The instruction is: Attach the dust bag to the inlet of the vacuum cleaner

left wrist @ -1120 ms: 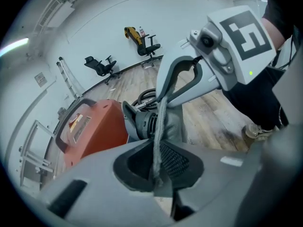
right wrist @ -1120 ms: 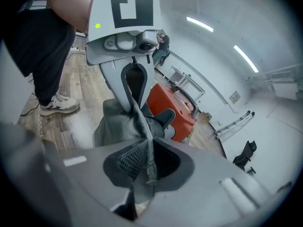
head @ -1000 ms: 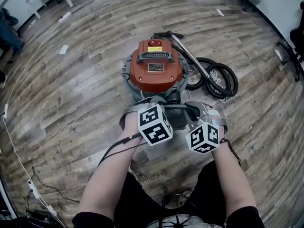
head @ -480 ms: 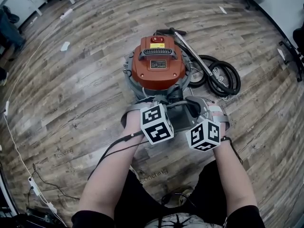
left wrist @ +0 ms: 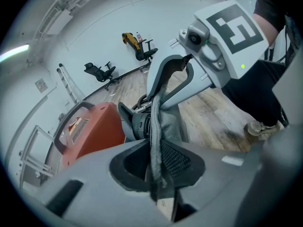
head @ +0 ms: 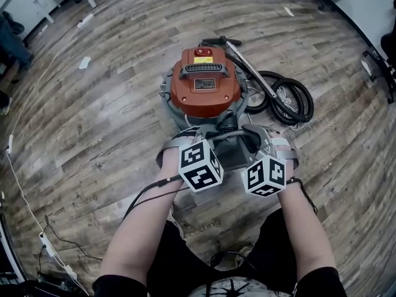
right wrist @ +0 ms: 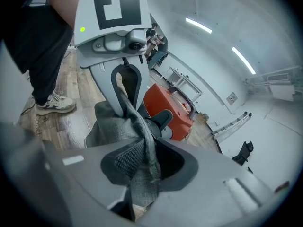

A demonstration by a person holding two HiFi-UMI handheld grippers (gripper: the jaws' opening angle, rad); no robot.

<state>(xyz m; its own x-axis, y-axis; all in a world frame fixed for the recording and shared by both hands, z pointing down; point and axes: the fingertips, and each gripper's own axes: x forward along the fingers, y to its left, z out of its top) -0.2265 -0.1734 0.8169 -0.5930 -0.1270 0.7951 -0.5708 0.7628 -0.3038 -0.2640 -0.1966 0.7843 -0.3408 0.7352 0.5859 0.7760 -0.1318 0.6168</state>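
Wood-plank floor (head: 93, 116) all round, with orange vacuum cleaner (head: 205, 90) upright at centre and black hose (head: 289, 107) coiled just beside it on the right. Grey dust bag (head: 232, 148) at the near side of the machine, stretched between 2 claws, touching the black inlet (left wrist: 138, 125); whether seated on it, impossible to tell. At left claw (left wrist: 154, 171), jaws parted, just been easing wider, thin bag hem running between them along 1 ribbed pad, dark gap on the other side. At right claw (right wrist: 142, 171), same story: jaws just been spreading, loose fold of bag cloth between them, against 1 pad only, not pinched. Both claws close together, angled down toward the machine. Office chairs (left wrist: 100, 72) far back by the wall.
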